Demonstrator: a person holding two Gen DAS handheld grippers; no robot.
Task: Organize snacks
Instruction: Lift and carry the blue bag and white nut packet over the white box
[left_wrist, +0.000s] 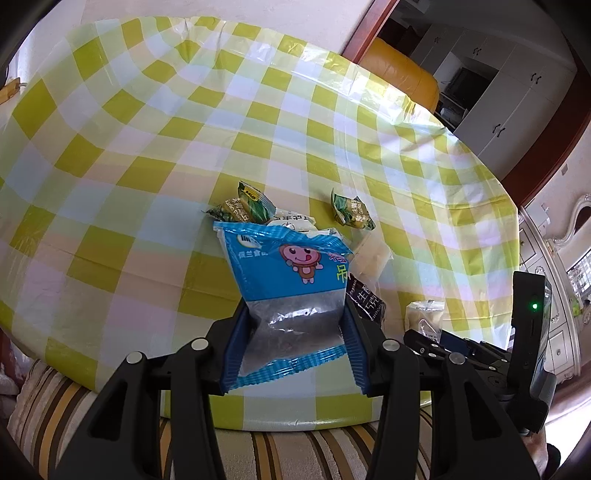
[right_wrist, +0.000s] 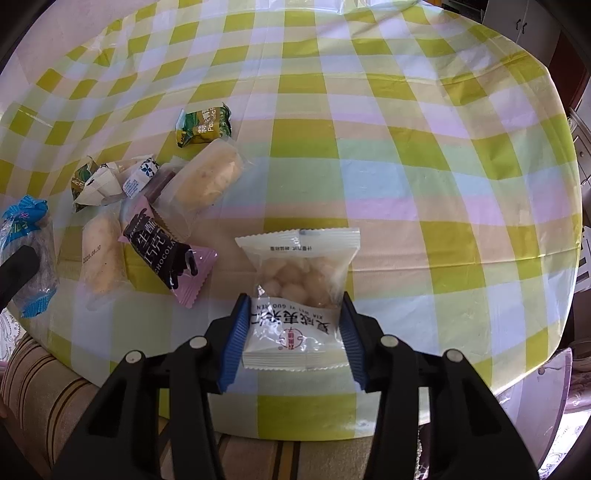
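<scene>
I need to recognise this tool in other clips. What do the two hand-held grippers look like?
Both match: the left hand-held gripper and right hand-held gripper have black linkage arms with silver round pivot pins and ribbed blue pads. No cables, sleeves or markings show.

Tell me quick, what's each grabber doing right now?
Left gripper: closed on the blue cartoon snack bag.
Right gripper: closed on the white packet of round nuts, its pads against both sides.
</scene>
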